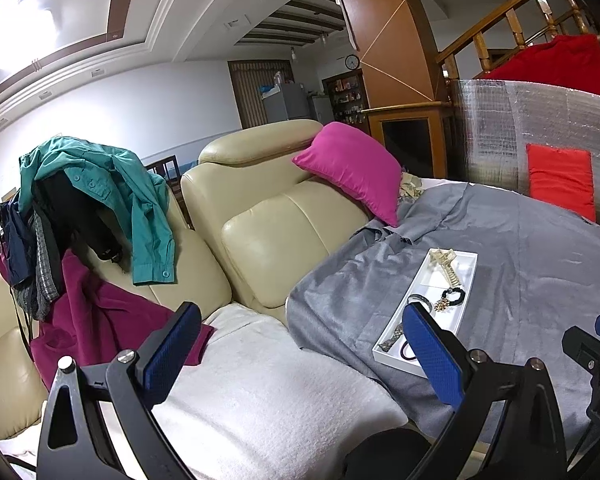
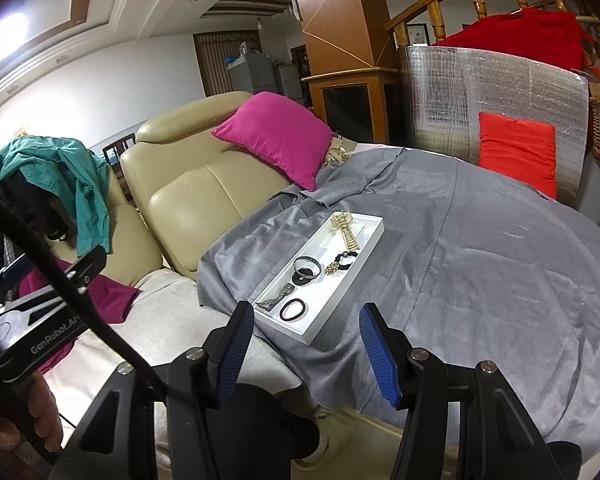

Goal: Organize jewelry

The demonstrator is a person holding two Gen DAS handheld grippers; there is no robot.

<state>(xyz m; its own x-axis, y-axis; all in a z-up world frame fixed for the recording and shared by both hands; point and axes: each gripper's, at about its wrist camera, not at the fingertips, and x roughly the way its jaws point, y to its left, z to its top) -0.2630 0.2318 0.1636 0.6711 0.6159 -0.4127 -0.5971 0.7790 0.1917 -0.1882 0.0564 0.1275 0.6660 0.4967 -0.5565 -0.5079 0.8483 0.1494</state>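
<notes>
A white divided tray (image 2: 370,227) lies on a grey blanket (image 2: 480,260). In it are a gold hair claw (image 2: 346,229), a black bead bracelet with gold charm (image 2: 341,262), a silver bangle (image 2: 307,265), a metal watch band (image 2: 277,298) and a dark hair tie (image 2: 293,309). My right gripper (image 2: 306,350) is open and empty, just short of the tray's near end. My left gripper (image 1: 300,348) is open and empty over a white towel, left of the tray (image 1: 470,258); its right finger hides part of the tray's near end.
A cream leather sofa (image 1: 268,220) holds a magenta pillow (image 1: 352,170), a teal shirt (image 1: 112,184) and a magenta cloth (image 1: 100,320). A white towel (image 1: 268,392) covers the seat. A foil panel with red cushion (image 2: 516,152) stands behind the blanket.
</notes>
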